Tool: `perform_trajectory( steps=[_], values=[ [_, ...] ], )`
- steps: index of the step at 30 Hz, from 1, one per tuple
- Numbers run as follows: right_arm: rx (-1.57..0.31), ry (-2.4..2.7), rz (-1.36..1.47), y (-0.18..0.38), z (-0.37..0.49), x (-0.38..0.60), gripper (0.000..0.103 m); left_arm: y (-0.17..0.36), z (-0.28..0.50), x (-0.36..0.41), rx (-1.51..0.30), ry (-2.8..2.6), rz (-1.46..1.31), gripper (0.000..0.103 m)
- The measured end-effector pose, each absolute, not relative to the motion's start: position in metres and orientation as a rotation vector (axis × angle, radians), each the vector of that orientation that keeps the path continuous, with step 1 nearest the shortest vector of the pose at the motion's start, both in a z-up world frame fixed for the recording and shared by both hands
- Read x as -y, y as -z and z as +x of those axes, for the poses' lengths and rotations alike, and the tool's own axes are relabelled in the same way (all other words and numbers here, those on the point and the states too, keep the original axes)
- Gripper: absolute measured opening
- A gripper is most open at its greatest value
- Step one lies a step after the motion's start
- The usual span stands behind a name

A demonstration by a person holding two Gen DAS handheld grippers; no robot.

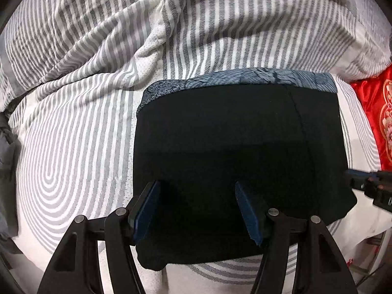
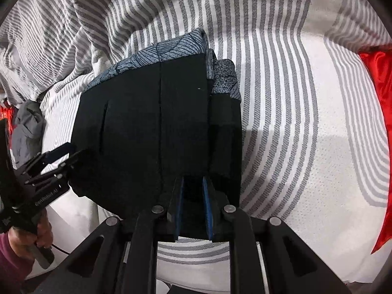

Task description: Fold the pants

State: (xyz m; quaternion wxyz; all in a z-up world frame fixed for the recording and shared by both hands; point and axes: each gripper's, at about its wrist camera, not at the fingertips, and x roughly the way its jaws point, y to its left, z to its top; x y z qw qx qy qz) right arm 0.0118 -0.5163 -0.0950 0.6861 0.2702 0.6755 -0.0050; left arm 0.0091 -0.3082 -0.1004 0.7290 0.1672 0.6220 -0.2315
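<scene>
The black pants [image 1: 232, 152] lie folded into a compact rectangle on the striped bedspread, with a blue patterned waistband [image 1: 245, 78] at the far edge. They also show in the right wrist view [image 2: 152, 127]. My left gripper [image 1: 196, 210] is open, its blue pads spread wide over the near edge of the pants. It shows at the left of the right wrist view [image 2: 66, 156]. My right gripper [image 2: 193, 205] has its jaws narrowly apart around the near edge of the pants; its tip shows at the right of the left wrist view [image 1: 352, 174].
The grey-and-white striped bedspread [image 1: 73, 147] is rumpled at the far side. A red embroidered cloth [image 1: 377, 107] lies at the right. A grey garment [image 2: 27, 127] lies at the left edge of the bed.
</scene>
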Motion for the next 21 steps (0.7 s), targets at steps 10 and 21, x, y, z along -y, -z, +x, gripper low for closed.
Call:
perform_trajectory(
  steps=[10, 21],
  values=[
    [-1.501, 0.011, 0.582, 0.086, 0.017, 0.516, 0.019, 0.091, 0.014, 0.310, -1.345, 0.489, 0.377, 0.065],
    [-1.343, 0.075, 0.598, 0.073, 0.096, 0.550, 0.022, 0.089, 0.095, 0.315, -1.302, 0.359, 0.254, 0.065]
  ],
)
